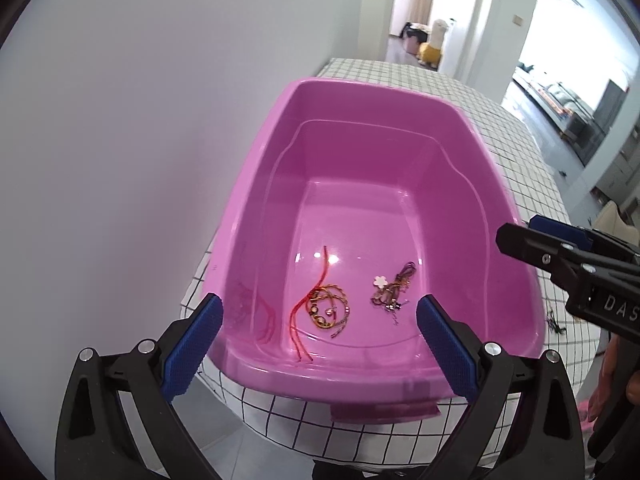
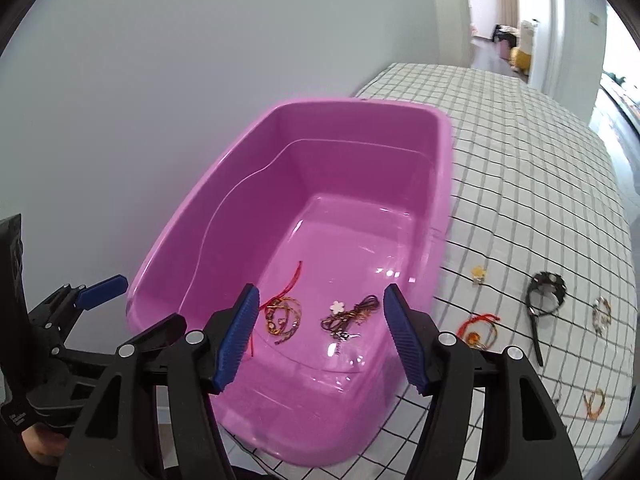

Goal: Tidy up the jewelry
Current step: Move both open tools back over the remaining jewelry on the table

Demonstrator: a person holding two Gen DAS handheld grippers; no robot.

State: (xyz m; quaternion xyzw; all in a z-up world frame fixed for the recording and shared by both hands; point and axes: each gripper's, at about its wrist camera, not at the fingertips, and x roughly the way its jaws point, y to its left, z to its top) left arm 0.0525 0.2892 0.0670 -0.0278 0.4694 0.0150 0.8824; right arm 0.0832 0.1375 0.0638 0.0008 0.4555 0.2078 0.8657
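Two tangles of jewelry lie on the floor of the pink tub (image 2: 440, 184): my red-cord bracelet bundle (image 1: 322, 306) toward its wall side, and the flower-charm bundle (image 1: 392, 286) just beside it, apart from it. My left claw (image 1: 318, 344) is spread wide over the tub's near rim, holding nothing. My right claw (image 2: 320, 336) is spread too, empty, above the same near end. More pieces sit on the checked worktop (image 2: 520, 152) outside the tub's right wall: a red-and-orange bracelet (image 2: 478, 332), a black band (image 2: 546, 292), a small yellow charm (image 2: 478, 273).
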